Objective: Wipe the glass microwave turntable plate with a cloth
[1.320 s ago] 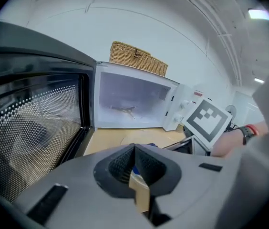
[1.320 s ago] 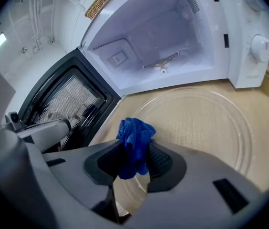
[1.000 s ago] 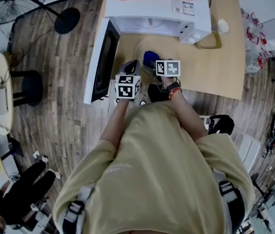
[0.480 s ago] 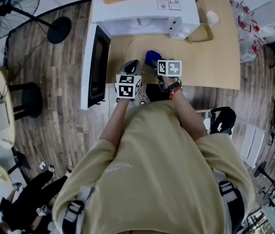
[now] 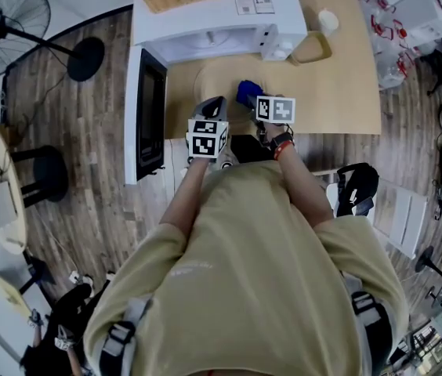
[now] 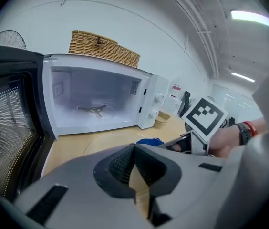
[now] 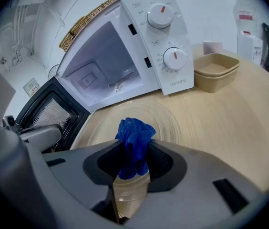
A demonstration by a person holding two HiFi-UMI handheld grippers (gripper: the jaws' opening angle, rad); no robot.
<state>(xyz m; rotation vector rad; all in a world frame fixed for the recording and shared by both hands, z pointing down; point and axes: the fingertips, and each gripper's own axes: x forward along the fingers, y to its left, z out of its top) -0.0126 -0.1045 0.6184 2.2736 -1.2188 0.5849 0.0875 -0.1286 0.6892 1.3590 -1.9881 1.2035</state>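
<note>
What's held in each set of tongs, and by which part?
Right tongs pinch the blue cloth by one bunched end; left tongs are shut on nothing.

Person: sand-coloured T-shirt [image 5: 244, 272], short sleeves, faint pale print on it. Grey straps [image 5: 119, 341] w/ black buckles at both shoulders. R wrist: red band [image 5: 282, 149] beside a dark one. The left gripper [image 6: 133, 149] & right gripper [image 7: 133, 152] have grey plastic shells, black ribbed pads [image 6: 120, 165] and rectangular slots on top. Each carries a white cube [image 5: 205, 138] w/ black square markers.
</note>
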